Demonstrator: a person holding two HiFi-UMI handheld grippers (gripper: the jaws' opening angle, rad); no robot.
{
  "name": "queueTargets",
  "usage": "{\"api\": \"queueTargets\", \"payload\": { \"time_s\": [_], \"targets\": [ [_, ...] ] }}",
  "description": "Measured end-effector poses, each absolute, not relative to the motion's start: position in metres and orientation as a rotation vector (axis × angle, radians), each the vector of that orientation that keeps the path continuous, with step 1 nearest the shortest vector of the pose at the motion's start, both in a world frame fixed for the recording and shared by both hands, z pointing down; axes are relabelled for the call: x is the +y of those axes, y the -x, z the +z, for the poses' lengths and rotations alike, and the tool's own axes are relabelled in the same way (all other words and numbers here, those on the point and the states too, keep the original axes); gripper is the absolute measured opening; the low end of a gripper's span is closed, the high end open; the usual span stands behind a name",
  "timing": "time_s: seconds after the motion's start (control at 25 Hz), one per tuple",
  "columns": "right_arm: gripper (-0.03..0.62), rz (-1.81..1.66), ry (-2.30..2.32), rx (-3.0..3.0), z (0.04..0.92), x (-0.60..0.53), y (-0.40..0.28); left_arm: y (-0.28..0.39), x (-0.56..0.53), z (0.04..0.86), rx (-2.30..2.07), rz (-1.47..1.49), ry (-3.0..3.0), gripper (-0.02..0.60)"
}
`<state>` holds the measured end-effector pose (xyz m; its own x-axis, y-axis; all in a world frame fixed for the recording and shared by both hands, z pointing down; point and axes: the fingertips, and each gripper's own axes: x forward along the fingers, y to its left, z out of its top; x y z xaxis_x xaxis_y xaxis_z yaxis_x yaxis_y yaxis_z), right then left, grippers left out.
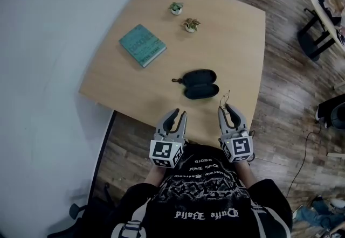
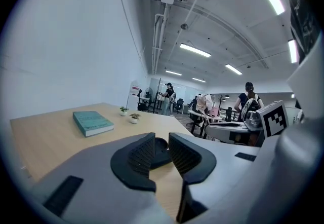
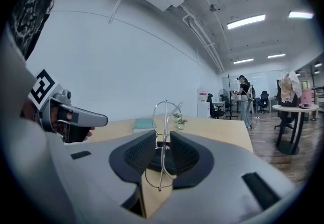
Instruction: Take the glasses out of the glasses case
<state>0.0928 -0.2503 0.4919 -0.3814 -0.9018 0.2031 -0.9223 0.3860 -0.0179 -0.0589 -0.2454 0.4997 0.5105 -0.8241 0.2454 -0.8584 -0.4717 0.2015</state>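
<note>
Now right gripper (image 3: 162,154) clamps glasses (image 3: 165,116) (seemingly by the rim); we keep pressure light; left gripper (image 2: 161,153) ajar, empty.

The wooden table (image 1: 232,37) bears a teal book (image 1: 142,44), two small potted plants (image 1: 191,25) — and an open black glasses case (image 1: 200,84).

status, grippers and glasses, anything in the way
Right gripper shut on glasses, held off the table. Left gripper empty, jaws narrowly apart. Glasses case open on table, ahead of both. Nothing in the way.
</note>
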Motion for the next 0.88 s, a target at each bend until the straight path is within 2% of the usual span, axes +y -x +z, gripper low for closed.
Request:
{"api": "queueTargets", "payload": {
  "time_s": [0.12,0.16,0.88],
  "targets": [
    [0.092,0.180,-1.627,-2.488,0.491,-0.254,-0.089,0.061,-0.247,0.502,-1.409,0.152,-2.446,0.009],
    [0.092,0.177,-1.622,-2.491,0.491,-0.255,-0.087,0.061,-0.248,0.502,-1.399,0.146,-2.446,0.003],
    [0.091,0.172,-1.596,-2.486,0.492,-0.265,-0.083,0.057,-0.253,0.502,-1.336,0.125,-2.465,0.003]
  ]
}}
